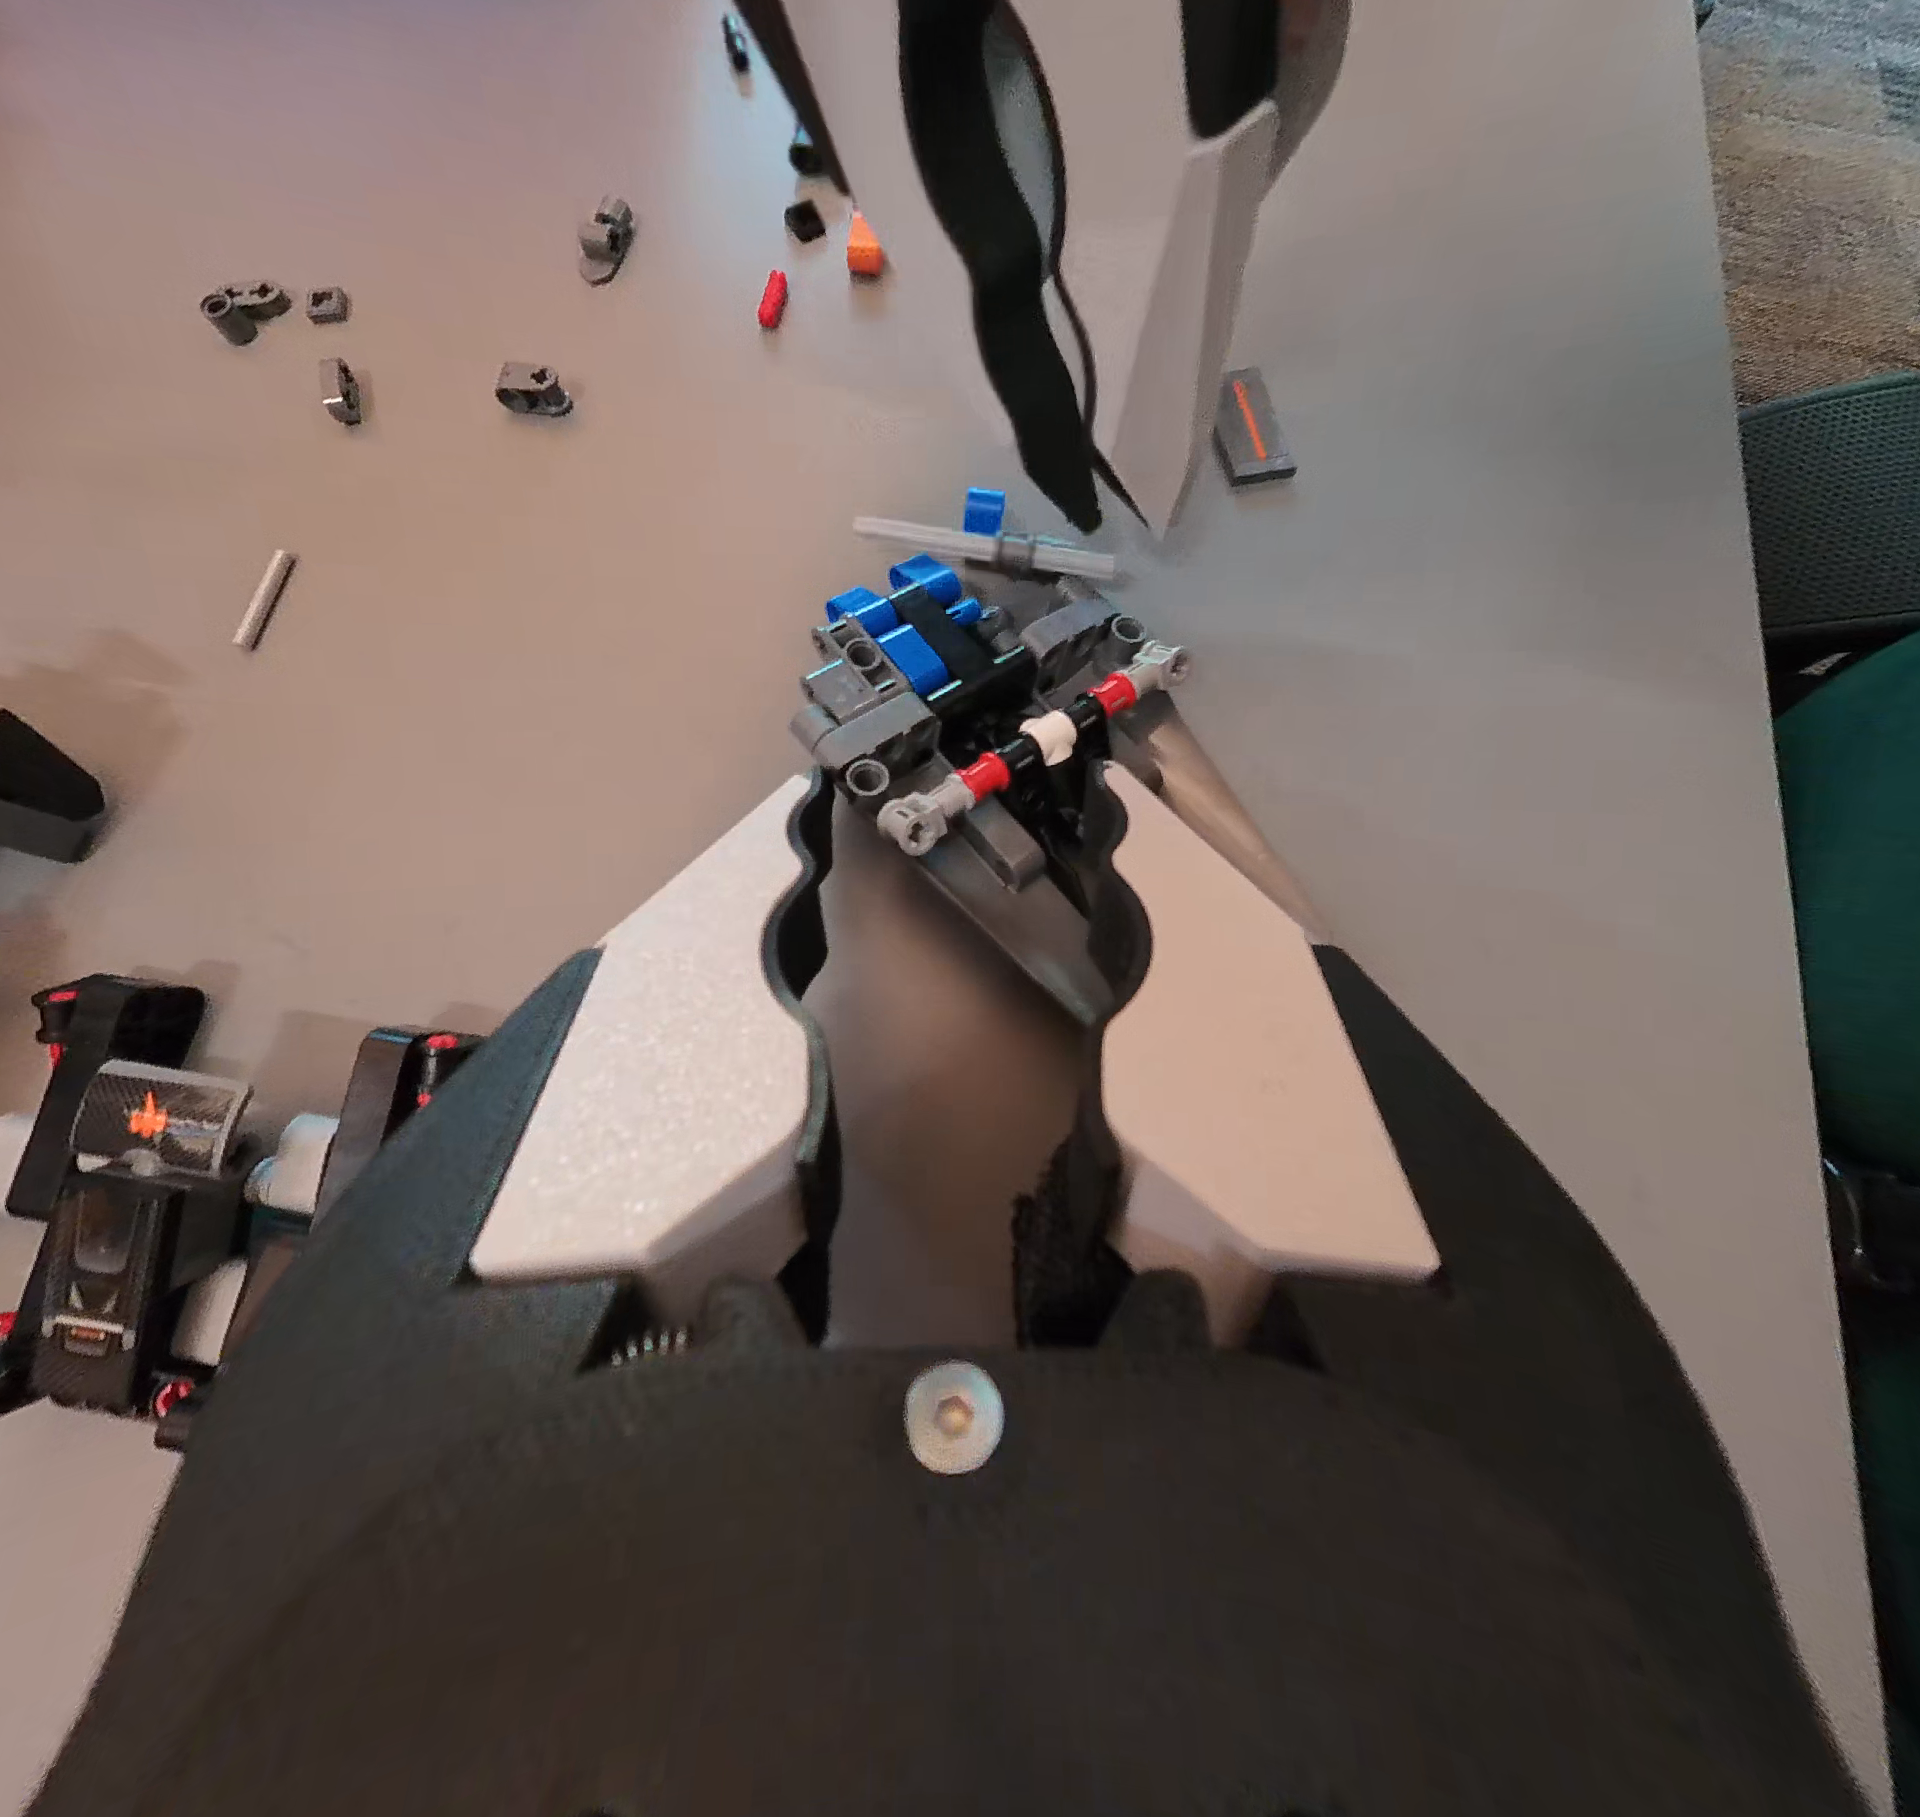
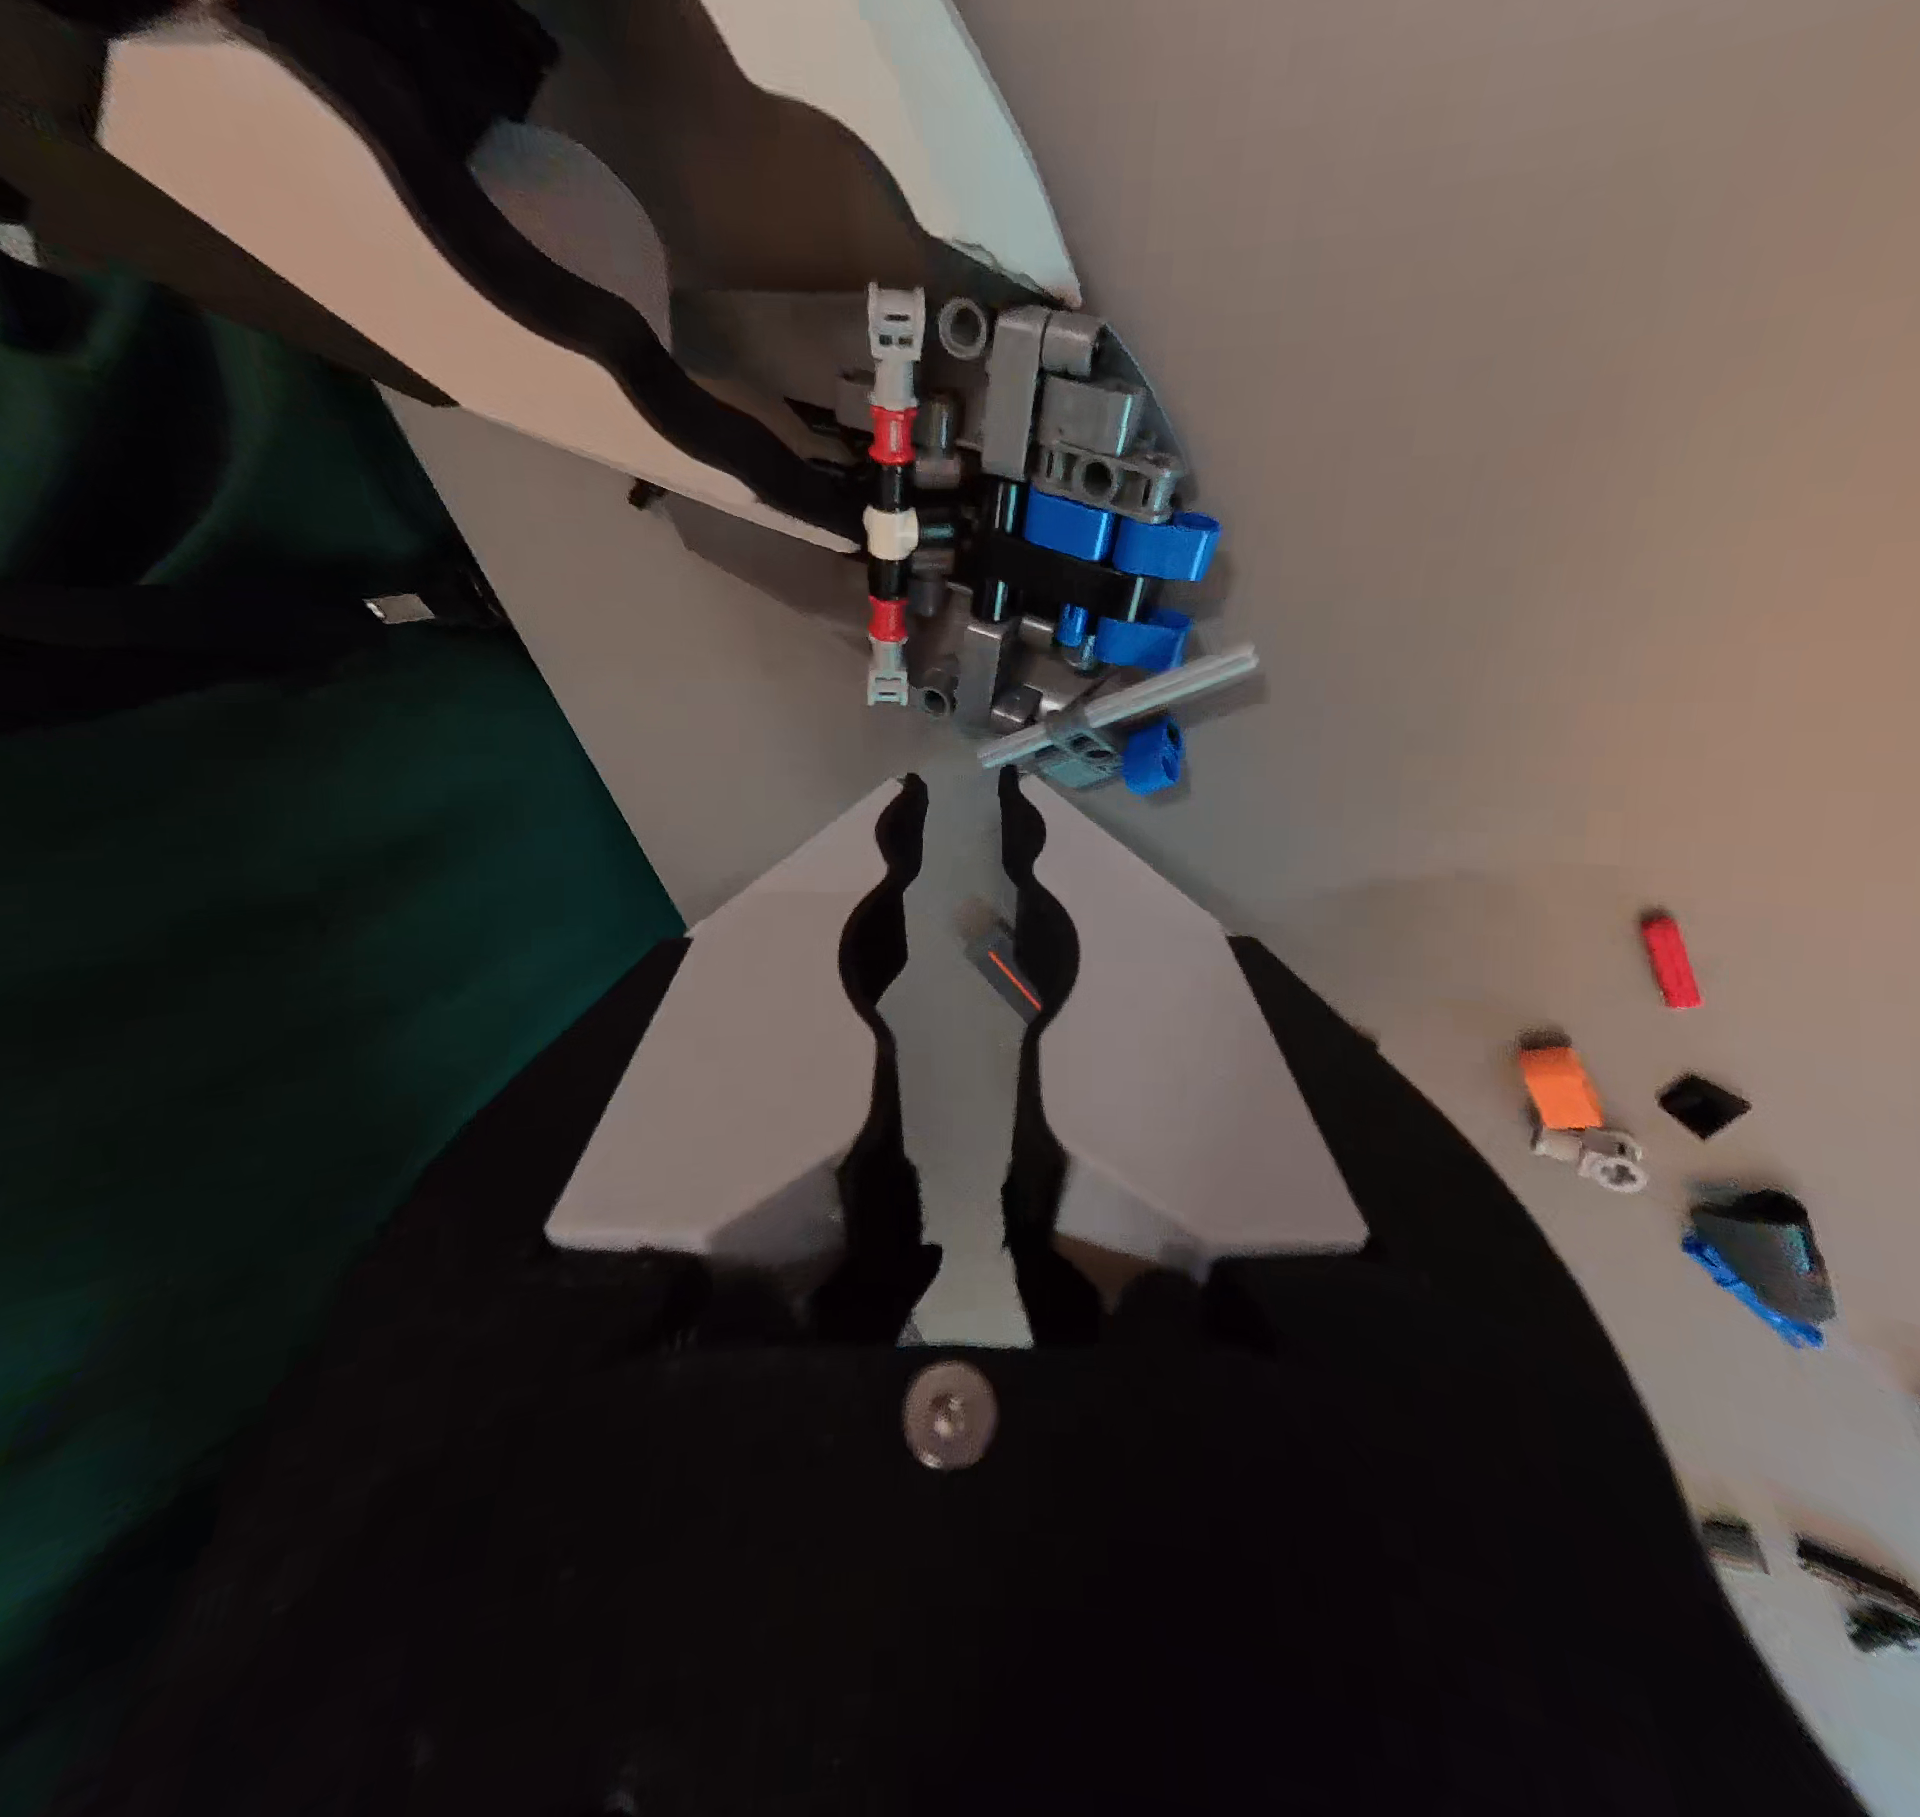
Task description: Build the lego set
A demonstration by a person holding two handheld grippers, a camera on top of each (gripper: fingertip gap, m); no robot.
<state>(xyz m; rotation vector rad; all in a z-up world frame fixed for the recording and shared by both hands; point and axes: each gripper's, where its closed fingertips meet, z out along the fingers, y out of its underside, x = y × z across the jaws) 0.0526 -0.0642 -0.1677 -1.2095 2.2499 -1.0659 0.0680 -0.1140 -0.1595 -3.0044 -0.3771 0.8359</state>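
while the left gripper (image 1: 961, 811) clamps the grey, black and blue lego assembly (image 1: 935, 687) on the pale table (image 1: 416, 728), bring the narrowly parted, empty right gripper (image 2: 961, 780) squarely onto the light grey axle (image 2: 1122, 707)

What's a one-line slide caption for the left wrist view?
Left gripper clamps the partly built lego assembly above the table; right gripper approaches, loose parts scattered.

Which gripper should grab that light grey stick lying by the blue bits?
Probably the right gripper: it's empty, with its tips just short of the grey axle. The left gripper is busy holding the lego assembly.
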